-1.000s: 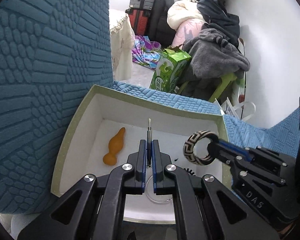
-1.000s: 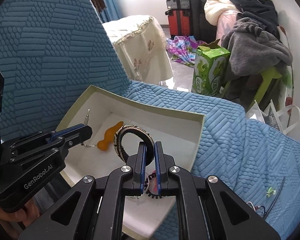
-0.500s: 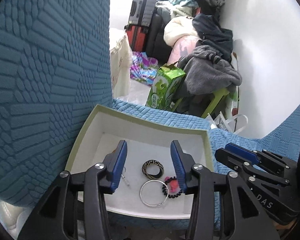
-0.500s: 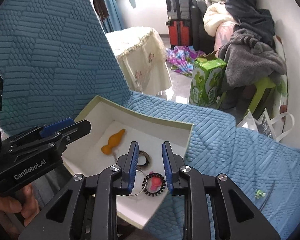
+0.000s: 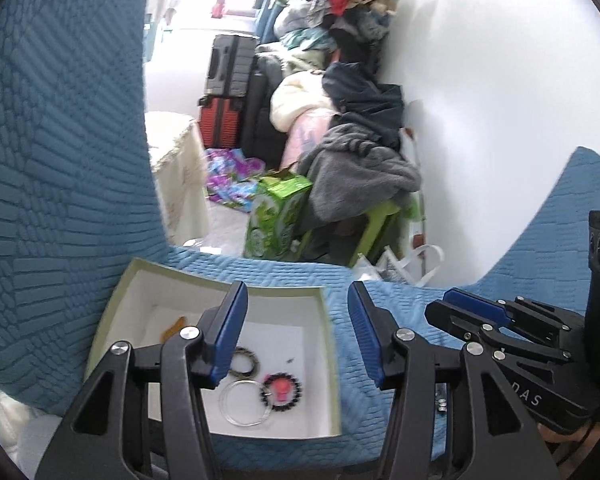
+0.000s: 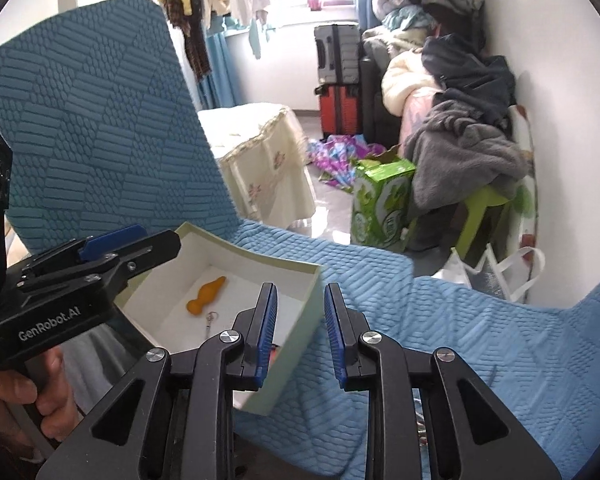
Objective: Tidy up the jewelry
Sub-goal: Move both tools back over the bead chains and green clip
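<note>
A pale green box [image 5: 112, 320] with a white inside lies on the blue quilted sofa seat; it also shows in the right wrist view [image 6: 300, 292]. In it lie a patterned black-and-white bangle [image 5: 246, 362], a clear ring bangle [image 5: 244, 404], a black beaded bracelet with a pink charm [image 5: 281, 388], an orange pendant [image 6: 206, 295] and a small silver pin [image 6: 210, 320]. My left gripper [image 5: 296, 336] is open and empty above the box's near right side. My right gripper [image 6: 300, 336] is open and empty over the box's right corner.
The blue quilted sofa back [image 6: 84, 140] rises on the left. Past the seat edge stand a green carton [image 6: 380, 208], a pile of clothes [image 6: 460, 160] on a green stool, suitcases [image 6: 338, 84] and a cloth-covered table [image 6: 260, 160]. A white bag [image 6: 496, 268] leans by the wall.
Both grippers have opened and let go: the silver pin and the patterned bangle now lie in the box. Both grippers have pulled back and up from the box.
</note>
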{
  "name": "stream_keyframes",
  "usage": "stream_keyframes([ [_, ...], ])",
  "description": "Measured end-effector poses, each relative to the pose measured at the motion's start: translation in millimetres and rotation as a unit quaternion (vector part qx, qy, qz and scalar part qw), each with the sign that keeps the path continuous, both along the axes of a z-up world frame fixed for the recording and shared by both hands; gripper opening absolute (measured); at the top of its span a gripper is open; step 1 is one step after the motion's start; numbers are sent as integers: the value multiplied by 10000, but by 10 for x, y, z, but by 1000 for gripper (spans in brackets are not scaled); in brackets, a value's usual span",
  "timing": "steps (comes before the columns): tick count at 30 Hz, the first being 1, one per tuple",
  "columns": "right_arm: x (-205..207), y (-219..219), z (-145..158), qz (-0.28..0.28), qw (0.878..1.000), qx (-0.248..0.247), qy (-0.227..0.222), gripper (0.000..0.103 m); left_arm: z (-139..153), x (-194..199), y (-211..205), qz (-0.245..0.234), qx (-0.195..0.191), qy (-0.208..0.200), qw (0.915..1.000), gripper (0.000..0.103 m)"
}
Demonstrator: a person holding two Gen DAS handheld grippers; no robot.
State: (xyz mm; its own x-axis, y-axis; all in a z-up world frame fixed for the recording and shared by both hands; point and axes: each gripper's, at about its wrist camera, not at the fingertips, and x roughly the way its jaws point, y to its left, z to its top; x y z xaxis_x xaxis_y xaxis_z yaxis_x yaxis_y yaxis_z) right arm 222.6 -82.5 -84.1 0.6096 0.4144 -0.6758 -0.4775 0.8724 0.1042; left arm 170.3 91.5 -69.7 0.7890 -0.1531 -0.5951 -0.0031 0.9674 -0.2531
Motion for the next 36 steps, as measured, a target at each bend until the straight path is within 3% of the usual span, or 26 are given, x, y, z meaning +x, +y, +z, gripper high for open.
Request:
stream_keyframes([
  [12, -69, -799, -66, -752, 9970, -60, -146, 22, -128, 168, -612, -734, -536, -1, 9959, 53],
  [17, -8, -1131, -359, -1143, 9930, -275, -136, 21, -279, 287, -904, -1079, -531, 149, 9926, 53],
  [30, 218, -1616, -1540, -1192, 9862, -262, 1120, 21, -974, 653, -1455, -1546, -521, 1179, 9795, 53],
  [36, 345, -1615, -1787, -1000, 9821, -110, 1590, 19, -1280, 804, -1720, -1906, -376, 1481, 9697, 44],
])
